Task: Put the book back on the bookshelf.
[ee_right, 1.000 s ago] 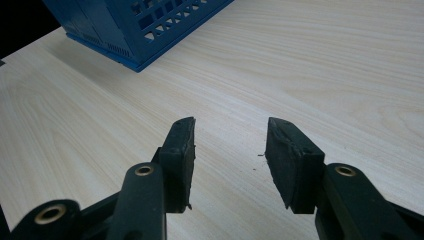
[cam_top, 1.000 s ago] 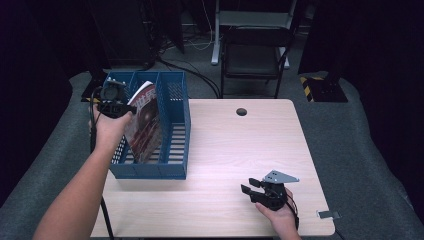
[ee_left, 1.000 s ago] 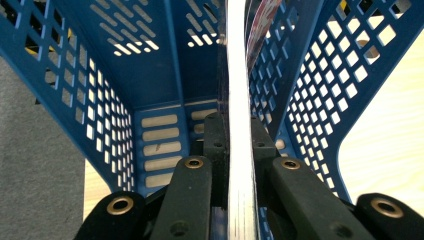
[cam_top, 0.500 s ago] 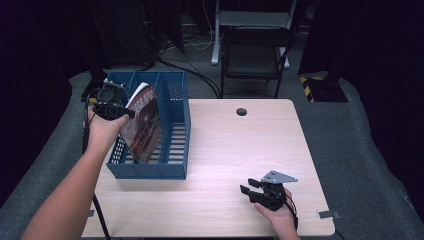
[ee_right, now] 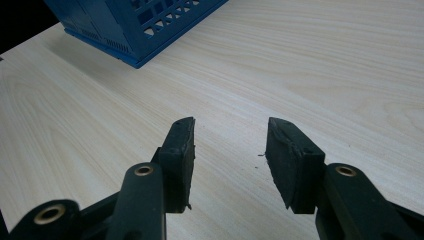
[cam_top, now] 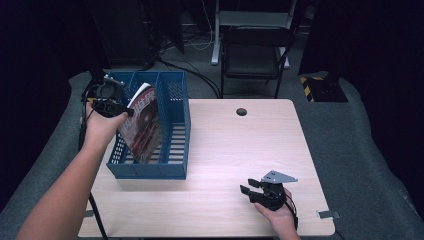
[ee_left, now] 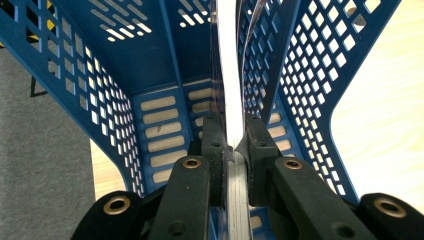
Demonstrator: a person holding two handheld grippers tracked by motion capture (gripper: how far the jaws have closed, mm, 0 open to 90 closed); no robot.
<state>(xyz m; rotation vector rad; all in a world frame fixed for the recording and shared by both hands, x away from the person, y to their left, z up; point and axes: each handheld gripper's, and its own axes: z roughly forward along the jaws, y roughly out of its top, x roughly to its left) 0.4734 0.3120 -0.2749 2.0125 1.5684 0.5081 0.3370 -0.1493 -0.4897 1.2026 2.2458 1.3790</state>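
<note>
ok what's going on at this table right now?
A person is putting a magazine into a blue file rack on the left side of the table. The left gripper is clamped on the magazine's edge, and the magazine stands tilted inside the rack's left compartment. The right gripper sits near the table's front right with its jaws open and nothing between them.

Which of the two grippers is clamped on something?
The left gripper: its black jaws pinch the edge of the magazine standing tilted in the blue perforated plastic file rack. The right gripper rests open and empty over the light wooden table.
</note>
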